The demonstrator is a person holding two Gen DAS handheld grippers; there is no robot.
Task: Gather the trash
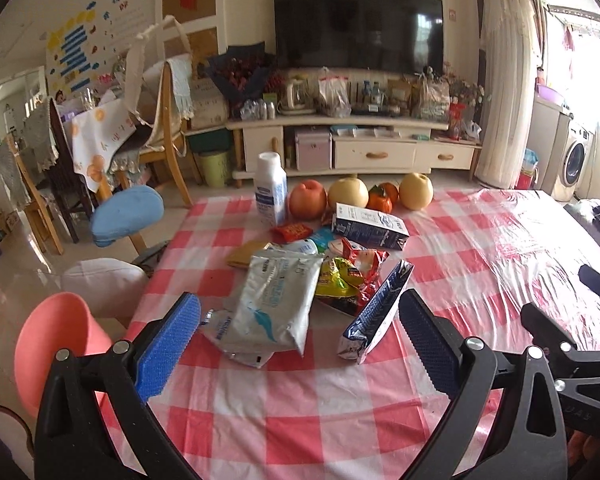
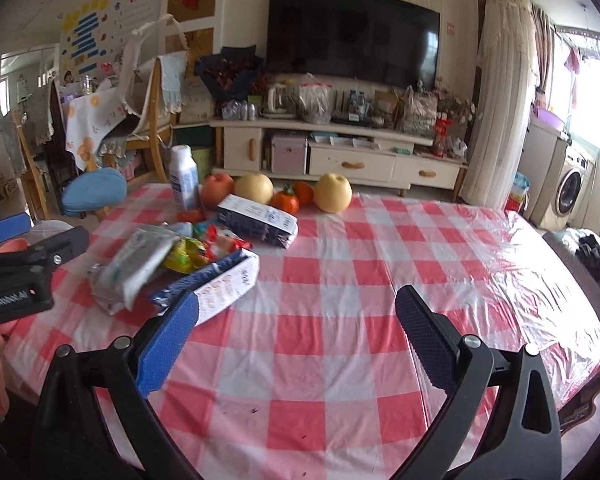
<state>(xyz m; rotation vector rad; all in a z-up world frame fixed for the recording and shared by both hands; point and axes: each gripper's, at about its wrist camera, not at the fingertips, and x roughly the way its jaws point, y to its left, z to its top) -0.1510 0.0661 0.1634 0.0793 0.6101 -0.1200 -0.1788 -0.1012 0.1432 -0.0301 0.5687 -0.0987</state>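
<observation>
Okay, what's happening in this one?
A person holds two open grippers over a checked table, neither gripping anything. The left gripper faces a pile of wrappers, nearest a white wet-wipes pack and a blue-and-white carton. The right gripper hovers over bare tablecloth. A pink bin sits at the table's left edge. Nothing is collected yet.

Bare checked tablecloth [image 2: 340, 280] lies open on the right; the wrapper pile [image 1: 300, 280] crowds the left.
</observation>
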